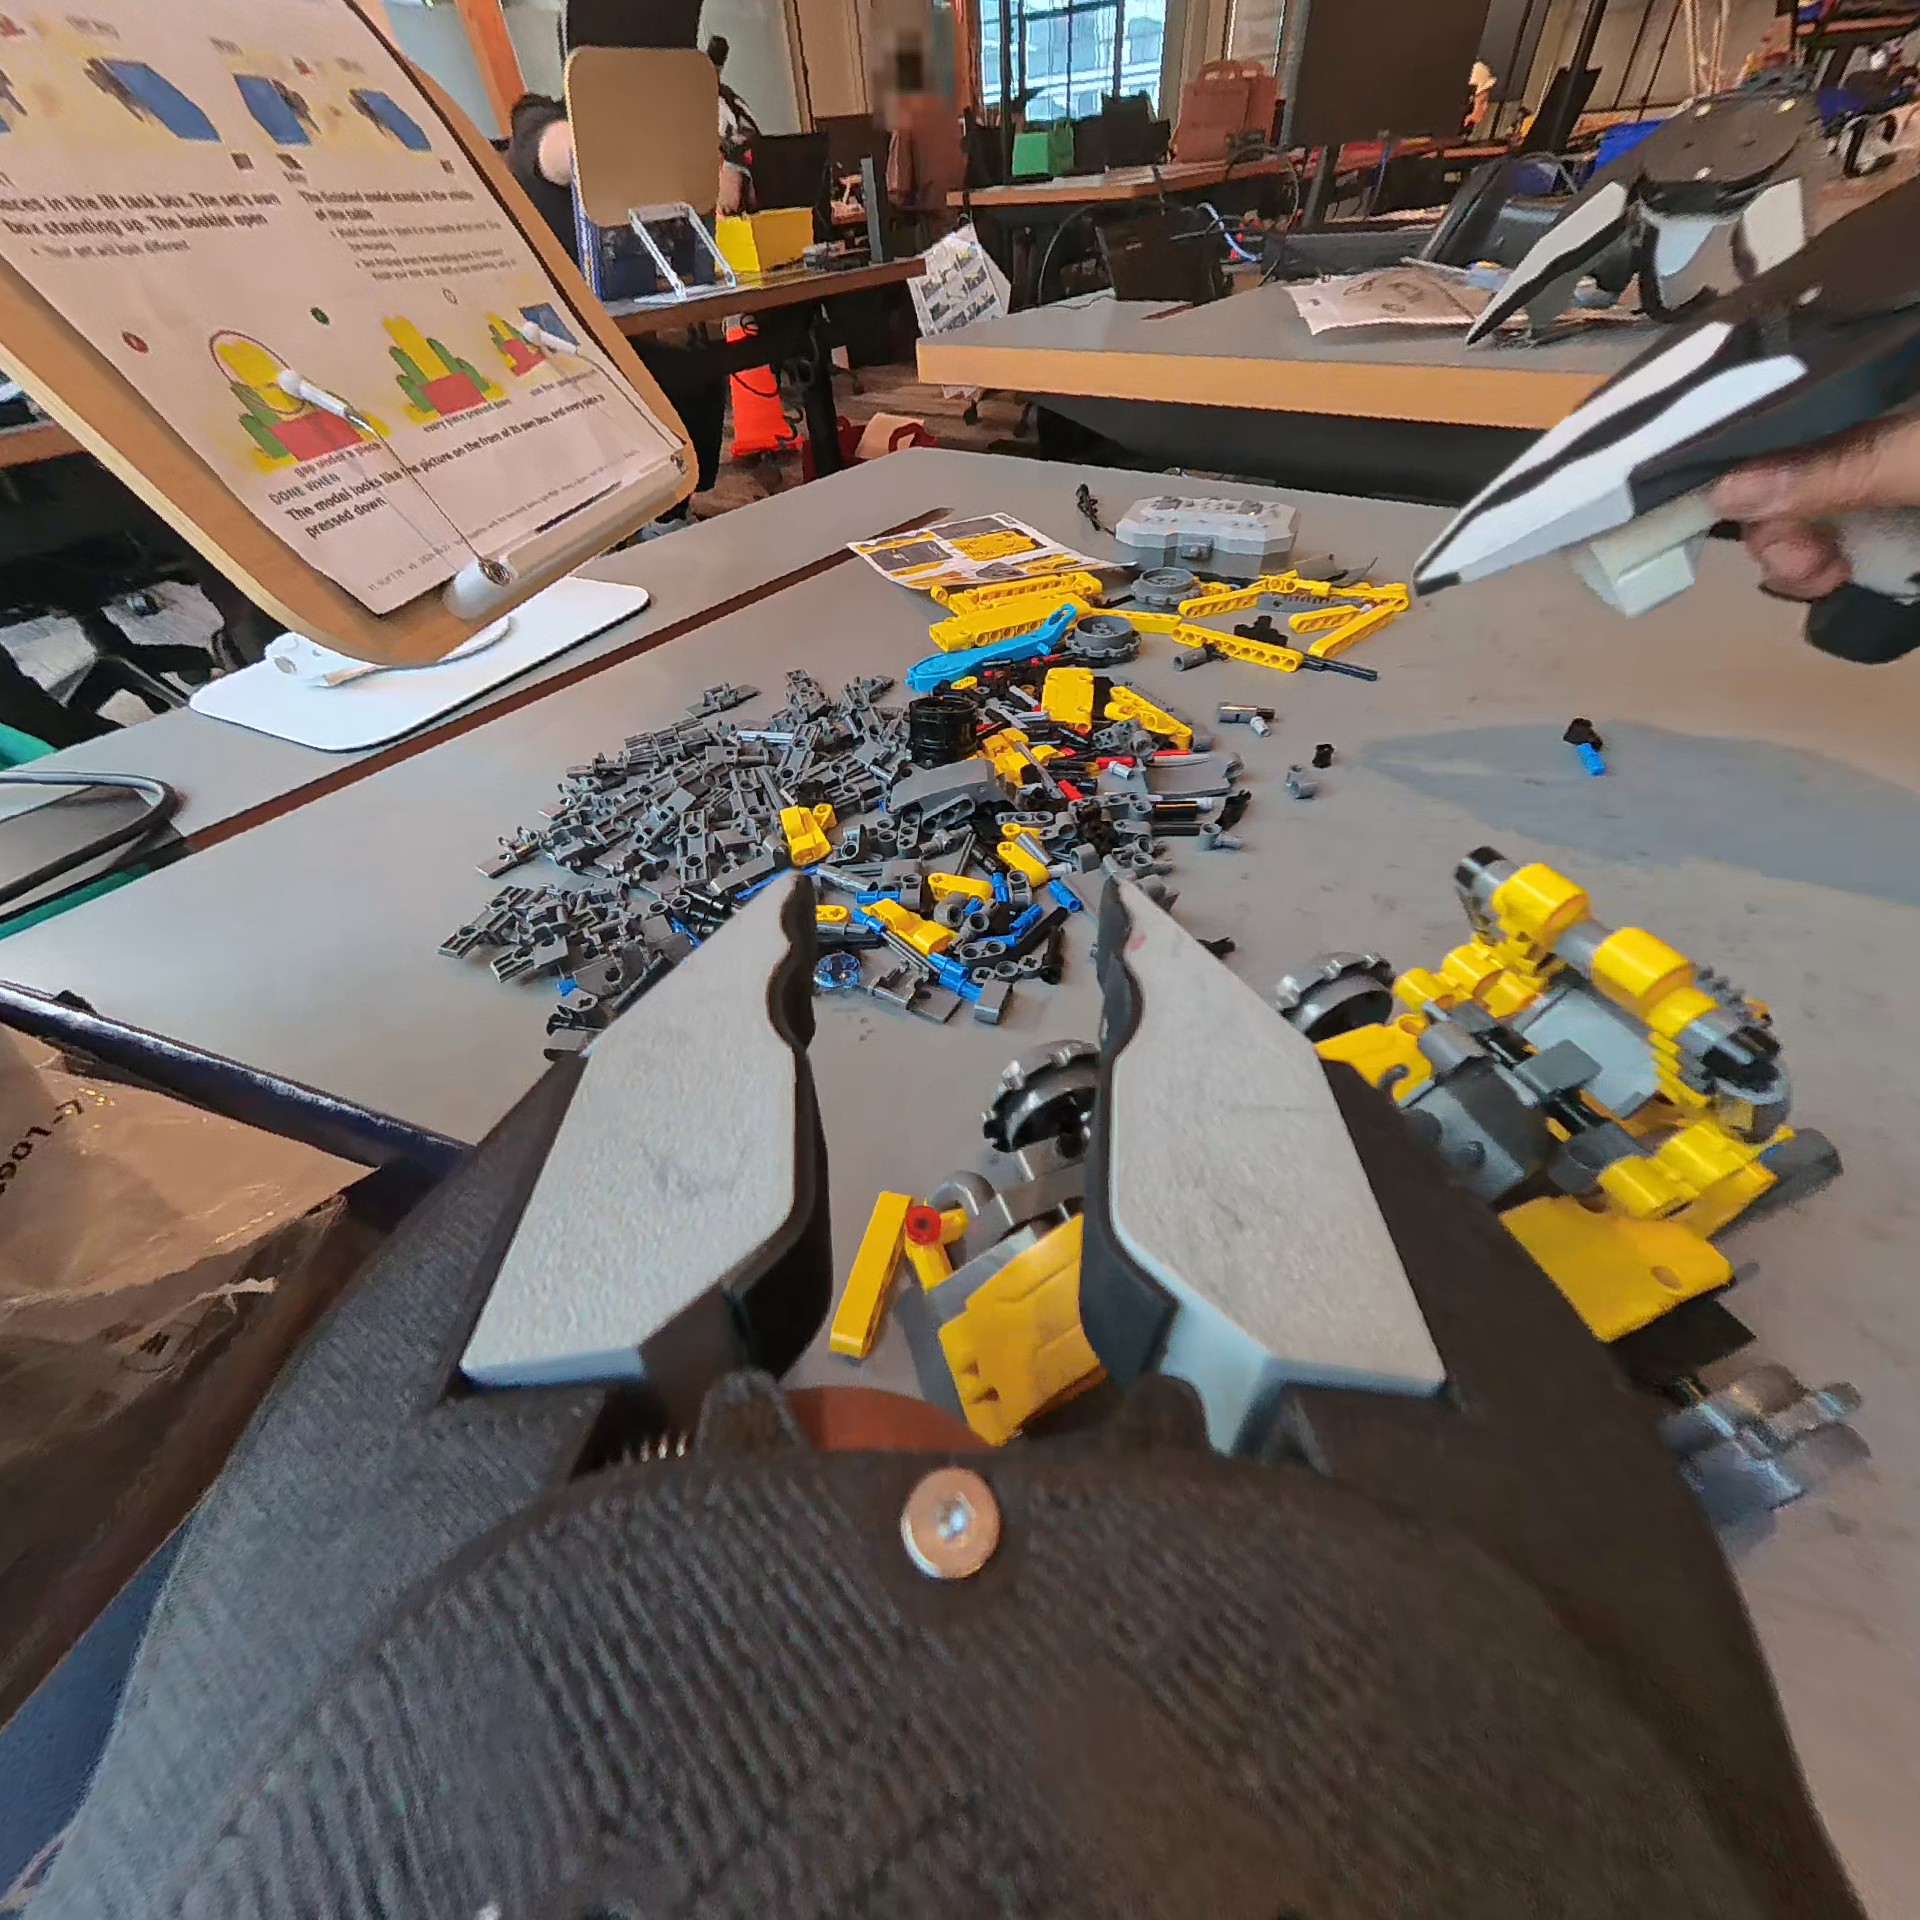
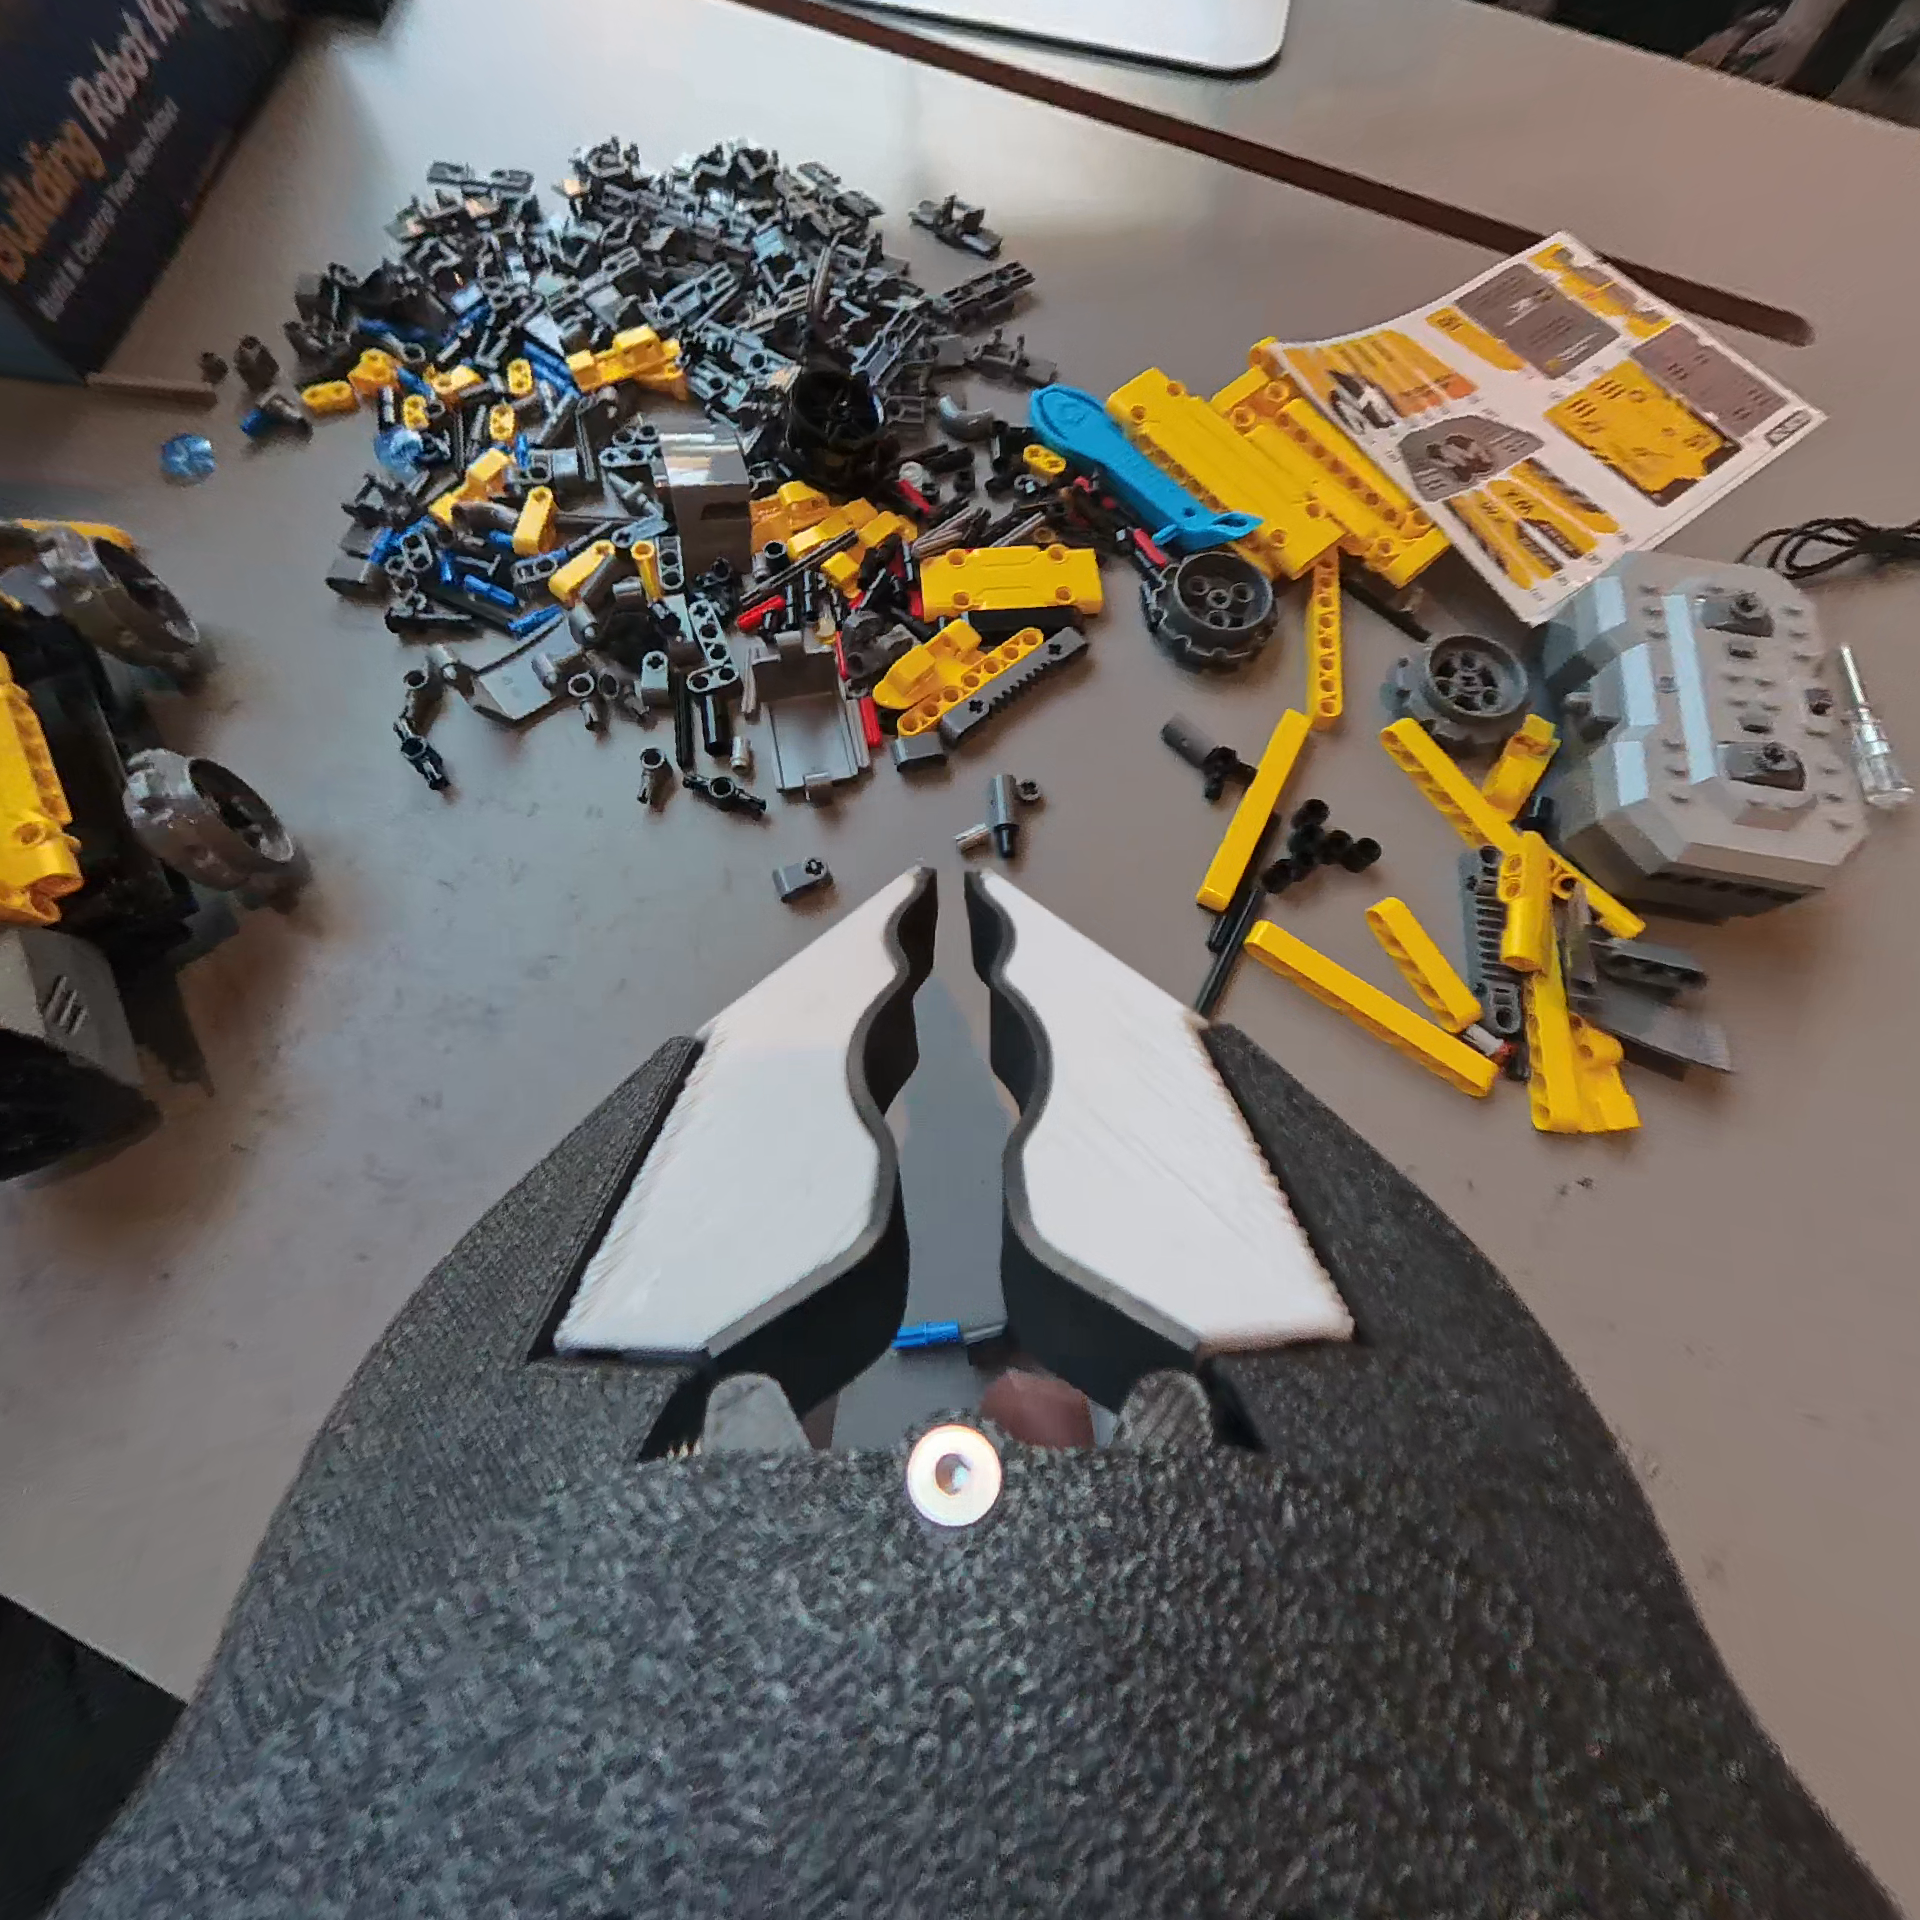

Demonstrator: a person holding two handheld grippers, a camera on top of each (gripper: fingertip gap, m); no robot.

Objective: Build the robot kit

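Observation:
My left gripper [image 1: 958,914] is open and empty, held low over the grey table [image 1: 312,935]. A partly built yellow and grey model [image 1: 1538,1091] lies under and to the right of its right finger [image 1: 1226,1143]; one yellow section [image 1: 1018,1330] shows between the jaws. A pile of loose grey, black, yellow and blue pieces [image 1: 883,821] lies just beyond the fingertips. My right gripper [image 2: 948,881] is shut with nothing between its tips, above bare table before the same pile [image 2: 644,499]. It also shows in the left wrist view [image 1: 1425,578], held by a hand. A small blue pin [image 2: 933,1335] lies under it.
A grey battery box [image 2: 1704,727], a sticker sheet [image 2: 1538,416], a blue lever tool [image 2: 1132,468] and yellow beams [image 2: 1371,1008] lie to the right. A dark blue box [image 2: 114,156] stands far left. An instruction board on a white stand [image 1: 312,312] is at the back left. Another gripper [image 1: 1621,239] rests on a farther table. The left gripper's tips are roughly 25 centimetres from the right gripper's. The small blue pin [image 2: 933,1335] is closer to my right gripper, around 11 centimetres from its tips; the left tips are 30 centimetres off. My left wrist view [image 1: 1589,755] looks at it from another angle.

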